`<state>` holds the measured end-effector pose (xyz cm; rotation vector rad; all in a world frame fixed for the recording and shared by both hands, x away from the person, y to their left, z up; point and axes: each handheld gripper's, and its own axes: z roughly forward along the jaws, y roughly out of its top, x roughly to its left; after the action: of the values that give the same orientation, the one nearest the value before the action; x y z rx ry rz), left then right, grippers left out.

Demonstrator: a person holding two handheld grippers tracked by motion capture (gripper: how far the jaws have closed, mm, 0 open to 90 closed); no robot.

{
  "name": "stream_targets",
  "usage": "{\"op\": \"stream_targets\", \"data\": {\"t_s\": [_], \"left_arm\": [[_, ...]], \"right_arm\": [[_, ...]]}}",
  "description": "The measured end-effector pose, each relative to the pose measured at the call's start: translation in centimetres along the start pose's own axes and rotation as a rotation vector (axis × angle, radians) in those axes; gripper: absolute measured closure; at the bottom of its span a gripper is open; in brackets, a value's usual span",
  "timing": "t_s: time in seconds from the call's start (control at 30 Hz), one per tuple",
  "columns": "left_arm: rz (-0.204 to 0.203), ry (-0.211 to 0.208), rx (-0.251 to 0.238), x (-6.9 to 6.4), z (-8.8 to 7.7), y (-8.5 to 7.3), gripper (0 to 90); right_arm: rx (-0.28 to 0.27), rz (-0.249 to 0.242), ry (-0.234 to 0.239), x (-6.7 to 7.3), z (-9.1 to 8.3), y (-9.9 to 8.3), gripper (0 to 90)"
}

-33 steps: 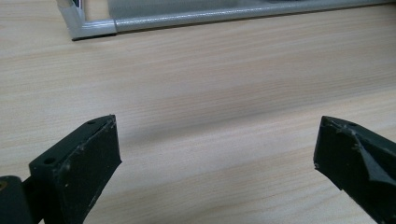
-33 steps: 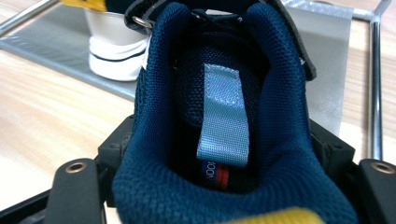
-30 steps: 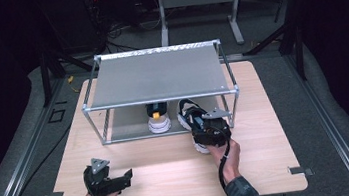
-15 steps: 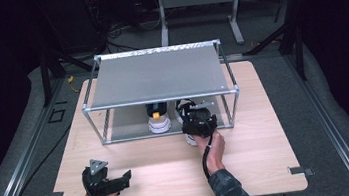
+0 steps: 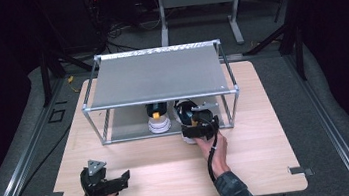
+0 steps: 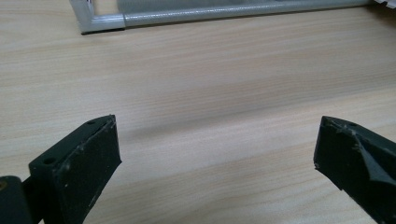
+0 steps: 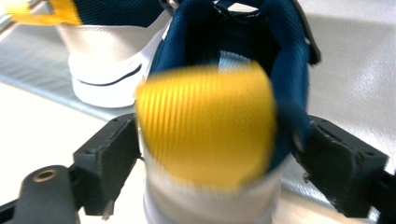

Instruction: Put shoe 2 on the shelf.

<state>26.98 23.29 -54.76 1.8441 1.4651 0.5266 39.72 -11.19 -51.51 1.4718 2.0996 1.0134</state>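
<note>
Two shoes stand side by side under the metal rack (image 5: 155, 77). The left shoe (image 5: 159, 122) (image 7: 107, 56) is white-soled with a yellow heel tab. The right shoe (image 5: 183, 110) (image 7: 205, 116) is dark blue with a yellow heel patch and a white sole. Its heel lies between the jaws of my right gripper (image 5: 197, 125) (image 7: 219, 142). Those jaws have just been opening, and the pads stand beside the heel rather than pressing on it. My left gripper (image 5: 123, 179) (image 6: 215, 149) rests near the table's front left, open wide over bare wood.
The rack's upper shelf covers the shoes from above, and its corner posts and lower rail (image 6: 224, 13) border the opening. The wooden table (image 5: 270, 156) has free room in front of the rack and to its right.
My right gripper has moved a little left and toward the rack with the blue shoe, bringing it beside the other shoe. The left gripper has stayed where it was.
</note>
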Motion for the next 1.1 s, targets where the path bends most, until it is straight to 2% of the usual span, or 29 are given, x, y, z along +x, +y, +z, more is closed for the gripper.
{"op": "stream_targets", "data": {"t_s": [0.07, 0.1, 0.13, 0.17, 0.2, 0.23, 0.27, 0.37, 0.5, 0.67, 0.73, 0.83, 0.93, 1.0, 1.07, 1.1], "left_arm": [[-0.001, -0.002, 0.000, -0.1, 0.2, 0.0, 0.5], [0.000, -0.007, 0.004, -0.3, 0.3, 0.0, 0.4], [0.004, -0.008, 0.006, -0.3, 0.3, 0.0, 0.4], [0.004, -0.007, 0.004, -0.4, 0.4, 0.0, 0.5], [0.004, -0.007, 0.004, -0.4, 0.4, 0.0, 0.5], [0.003, -0.008, 0.004, -0.5, 0.4, 0.0, 0.4], [0.003, -0.008, 0.003, -0.5, 0.4, 0.0, 0.5], [0.007, -0.008, 0.002, -0.5, 0.4, 0.0, 0.5], [0.005, -0.006, 0.003, -0.5, 0.3, -0.1, 0.5], [-0.002, 0.000, 0.002, -0.1, 0.1, -0.1, 0.5], [-0.004, 0.001, 0.001, 0.0, 0.1, -0.2, 0.5], [-0.003, -0.001, 0.003, -0.1, 0.2, -0.2, 0.6], [-0.002, -0.001, 0.004, -0.1, 0.3, -0.2, 0.6], [-0.002, -0.001, 0.003, -0.1, 0.3, -0.2, 0.6], [-0.004, -0.002, 0.002, -0.1, 0.2, -0.2, 0.6], [-0.003, 0.000, 0.002, 0.0, 0.1, -0.2, 0.6]], "right_arm": [[-0.015, 0.001, 0.046, -0.3, -0.8, -0.4, 20.9], [-0.019, -0.003, 0.031, -0.4, -1.3, -0.6, 24.1], [-0.026, -0.001, 0.057, -0.5, -1.6, -0.8, 25.8], [-0.028, -0.010, 0.062, -0.6, -2.0, -1.0, 30.1], [-0.028, -0.010, 0.062, -0.6, -2.0, -1.0, 30.1], [-0.032, -0.017, 0.067, -0.7, -2.4, -1.3, 36.2], [-0.031, -0.015, 0.059, -0.8, -2.4, -1.4, 36.4], [-0.036, -0.003, 0.105, -1.0, -2.2, -1.4, 37.6], [-0.043, -0.010, 0.078, -0.3, -1.5, -1.1, 39.0], [-0.057, -0.004, 0.072, 0.4, -0.8, -0.9, 40.1], [-0.062, -0.004, 0.049, 0.6, -0.6, -0.8, 40.2], [-0.066, -0.006, 0.054, 0.7, -0.2, -0.6, 40.5], [-0.071, -0.016, 0.027, 0.9, 0.2, -0.4, 47.6], [-0.074, -0.020, 0.026, 1.0, 0.3, -0.3, 48.7], [-0.072, -0.020, 0.002, 1.1, 0.4, -0.2, 48.9], [-0.074, -0.022, 0.008, 1.1, 0.5, -0.2, 49.0]]}}
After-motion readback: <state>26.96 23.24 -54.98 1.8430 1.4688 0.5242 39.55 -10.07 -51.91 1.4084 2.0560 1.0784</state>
